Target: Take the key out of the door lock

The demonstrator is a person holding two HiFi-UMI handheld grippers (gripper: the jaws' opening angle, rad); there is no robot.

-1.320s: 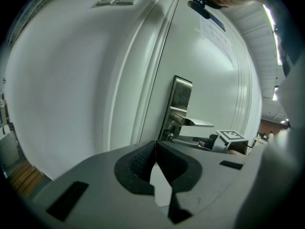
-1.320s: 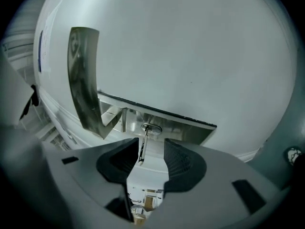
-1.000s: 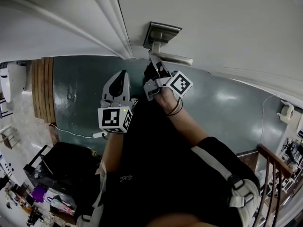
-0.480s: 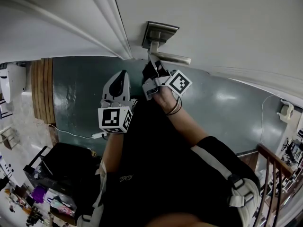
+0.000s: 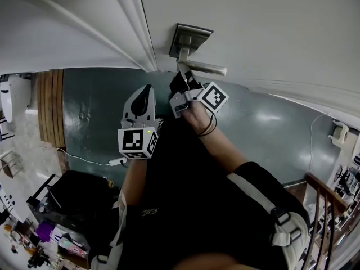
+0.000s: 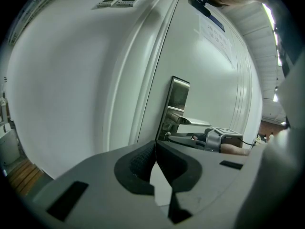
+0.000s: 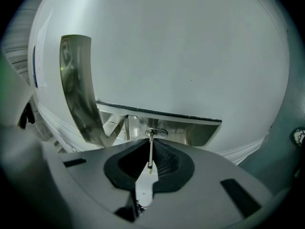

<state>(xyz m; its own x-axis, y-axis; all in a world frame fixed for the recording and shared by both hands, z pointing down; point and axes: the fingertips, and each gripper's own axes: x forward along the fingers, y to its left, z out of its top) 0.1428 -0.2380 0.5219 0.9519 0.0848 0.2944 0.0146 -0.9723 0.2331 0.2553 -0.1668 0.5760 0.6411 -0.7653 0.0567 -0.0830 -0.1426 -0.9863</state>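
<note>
A thin metal key [image 7: 150, 152] sticks out of the lock cylinder [image 7: 156, 132], just under the lever handle [image 7: 190, 127] of the white door [image 7: 181, 46]. My right gripper [image 7: 150, 146] has just been closing, and its pads now press on the key's blade from both sides. In the head view the right gripper [image 5: 181, 73] reaches level to the steel lock plate [image 5: 191, 38] below the handle [image 5: 207, 68]. My left gripper [image 5: 147, 90] hangs back to the left of it, shut and empty [image 6: 155, 150], pointing at the lock plate [image 6: 178, 98].
The door frame moulding [image 5: 132, 27] runs left of the lock. Below lie a teal floor [image 5: 90, 111], a wooden strip [image 5: 50, 94], a white cable [image 5: 84, 157] and a black case [image 5: 79, 196]. A stair railing [image 5: 322, 207] stands at the lower right.
</note>
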